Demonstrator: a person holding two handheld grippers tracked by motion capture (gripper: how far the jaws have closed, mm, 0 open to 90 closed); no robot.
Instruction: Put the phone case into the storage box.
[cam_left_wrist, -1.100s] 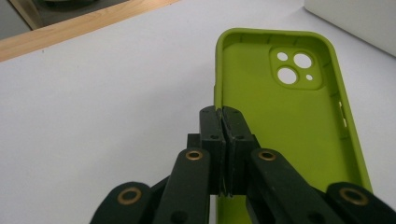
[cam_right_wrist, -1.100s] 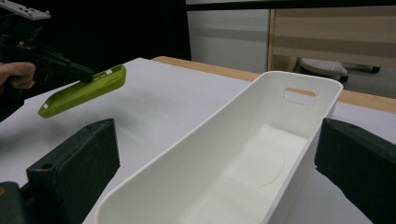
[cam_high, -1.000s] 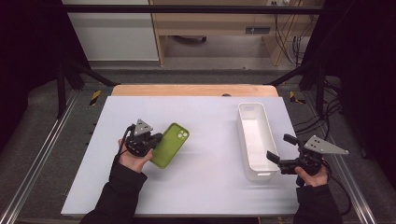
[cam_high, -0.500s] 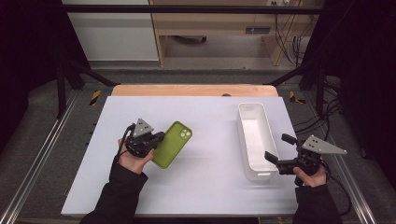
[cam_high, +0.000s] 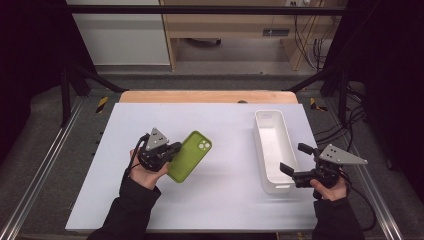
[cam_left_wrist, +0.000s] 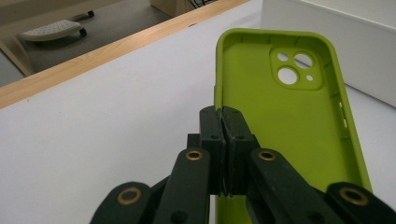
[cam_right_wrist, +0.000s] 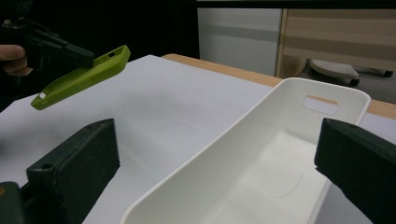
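Phone case (cam_left_wrist: 285, 116) rim vanishes between the left gripper (cam_left_wrist: 224, 135) pads.

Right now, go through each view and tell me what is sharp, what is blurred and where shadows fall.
High view: even light on the white table, dark surroundings, a soft shadow beside the green phone case. Left gripper view: case and shut left gripper sharp, floor behind softer. Right gripper view: the near black jaws blur, the white bin is crisp, the background dim.

a white table top (cam_high: 220, 200) with a wooden far edge (cam_high: 200, 96).
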